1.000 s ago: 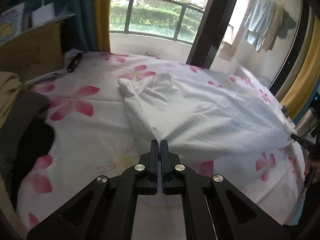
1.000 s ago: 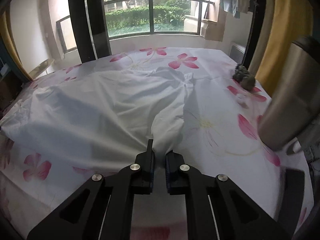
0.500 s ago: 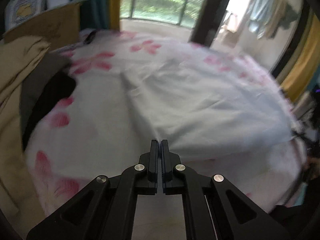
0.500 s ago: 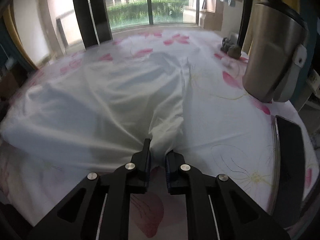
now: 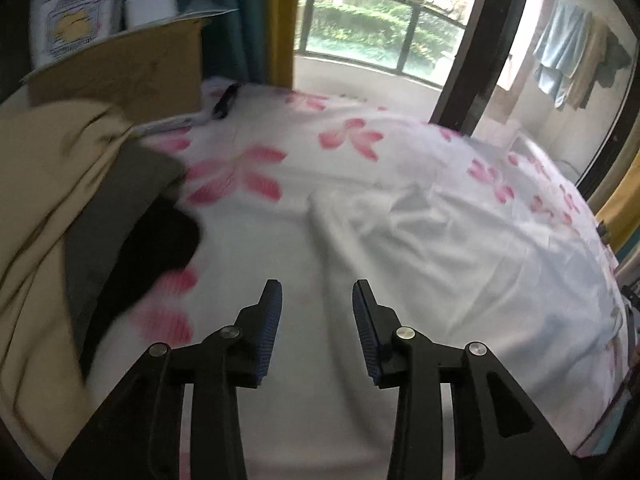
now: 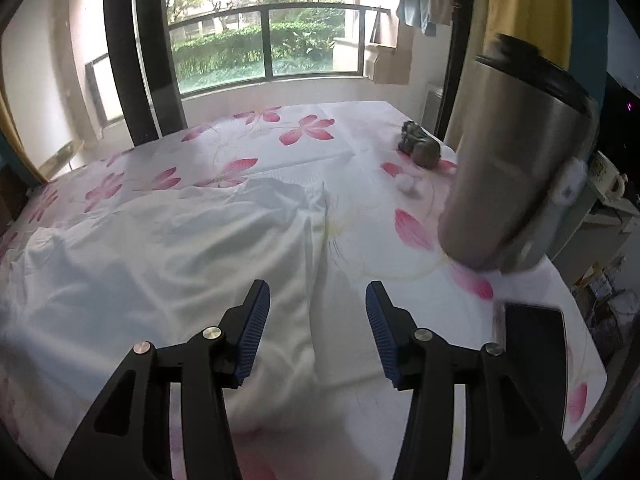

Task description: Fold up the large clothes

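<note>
While both tongs are spreading wide and holding nothing, the white cloth is lying flat on the flowery bed. The left gripper and right gripper are hovering near its near edge, probably so they can pinch it for a fold.

The bed is cut off at its near edge by both views, behind the gripper arms. In the left view, the garment is blurred toward the bed's right edge, where its far end cannot be made out. The pile of clothes at the bed's left edge is cropped and smeared. In the right view, the flask is blurred, and the phone near the bed's right corner is partly hidden by the right gripper's arm. A small dark object by the far right corner cannot be identified.
</note>
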Tool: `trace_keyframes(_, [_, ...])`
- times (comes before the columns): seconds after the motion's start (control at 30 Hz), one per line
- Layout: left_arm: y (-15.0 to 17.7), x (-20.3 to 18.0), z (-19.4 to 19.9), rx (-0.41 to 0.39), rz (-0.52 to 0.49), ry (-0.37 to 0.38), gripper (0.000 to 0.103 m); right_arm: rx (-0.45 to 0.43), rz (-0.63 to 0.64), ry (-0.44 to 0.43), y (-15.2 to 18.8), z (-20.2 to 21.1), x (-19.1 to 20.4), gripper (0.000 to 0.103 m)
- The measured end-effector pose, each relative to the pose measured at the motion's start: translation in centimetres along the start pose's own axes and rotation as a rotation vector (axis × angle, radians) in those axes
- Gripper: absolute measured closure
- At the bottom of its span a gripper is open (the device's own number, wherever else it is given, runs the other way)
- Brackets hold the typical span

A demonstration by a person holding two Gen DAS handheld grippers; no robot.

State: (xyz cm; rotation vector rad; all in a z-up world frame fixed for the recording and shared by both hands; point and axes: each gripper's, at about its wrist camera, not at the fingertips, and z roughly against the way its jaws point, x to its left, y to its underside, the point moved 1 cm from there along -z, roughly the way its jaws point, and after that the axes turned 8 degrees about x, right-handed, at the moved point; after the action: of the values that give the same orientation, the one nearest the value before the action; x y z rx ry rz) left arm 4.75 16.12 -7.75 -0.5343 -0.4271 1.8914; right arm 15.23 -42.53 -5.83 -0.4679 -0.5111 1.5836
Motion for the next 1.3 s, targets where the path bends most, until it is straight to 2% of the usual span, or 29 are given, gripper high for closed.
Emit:
trace_keyframes(0.13, [-2.6, -0.8, -3.0, 0.020, -0.036, 0.004, 0.064, 0.009, 0.019, -0.006, -2.1, -1.6, 0.9, 0.053])
trace_keyframes(0.23, [-3.6, -1.3, -5.2, 0.055, -0.064, 0.024, 0.064, 0.006, 0.043, -0.008, -3.6, -2.7, 1.4, 0.054])
trace_keyframes(0.33, [-4.4, -1.8, -6.7, 0.057, -0.098, 0.021, 0.065, 0.012, 0.053, -0.004, -5.3, -4.2, 1.5, 0.053])
trace_keyframes(0.4, [-4.8, -2.0, -7.1, 0.050, -0.114, 0.005, 0.080, 0.022, 0.051, -0.007, -6.3, -5.2, 1.4, 0.054])
trace_keyframes(0.43, [-5.1, -2.0, -7.4, 0.053, -0.116, 0.004, 0.094, 0.030, 0.049, -0.008, -6.9, -5.9, 1.4, 0.054])
trace_keyframes(0.53, [-5.5, -1.9, -7.6, 0.044, -0.110, 0.000, 0.098, 0.074, 0.043, -0.011, -7.9, -8.0, 1.2, 0.054])
trace_keyframes(0.6, [-5.5, -1.8, -7.6, 0.034, -0.103, -0.019, 0.099, 0.093, 0.062, -0.007, -8.1, -9.0, 1.4, 0.071])
trace_keyframes(0.63, [-5.6, -1.7, -7.6, 0.029, -0.095, -0.028, 0.100, 0.115, 0.079, 0.005, -8.1, -9.6, 1.6, 0.094])
trace_keyframes(0.73, [-5.7, -1.2, -7.6, 0.013, -0.061, -0.053, 0.100, 0.103, 0.112, 0.026, -8.4, -9.8, 1.9, 0.100])
trace_keyframes(0.9, [-5.9, -1.2, -7.8, 0.015, -0.054, -0.066, 0.100, 0.096, 0.103, 0.083, -9.3, -10.1, 1.1, 0.100])
trace_keyframes(1.07, [-6.1, -1.6, -7.9, 0.034, -0.068, -0.093, 0.097, 0.099, 0.061, 0.088, -9.5, -10.3, 0.5, 0.099])
trace_keyframes(1.2, [-6.3, -1.7, -7.0, 0.025, -0.029, -0.070, 0.095, 0.090, 0.064, 0.122, -9.5, -9.5, 0.9, 0.095])
trace_keyframes(1.23, [-6.3, -1.8, -6.7, 0.015, -0.028, -0.071, 0.093, 0.082, 0.066, 0.142, -9.4, -8.9, 0.9, 0.092])
trace_keyframes(1.3, [-6.2, -2.1, -5.6, -0.016, -0.028, -0.071, 0.085, 0.066, 0.065, 0.160, -9.2, -7.9, 0.9, 0.078])
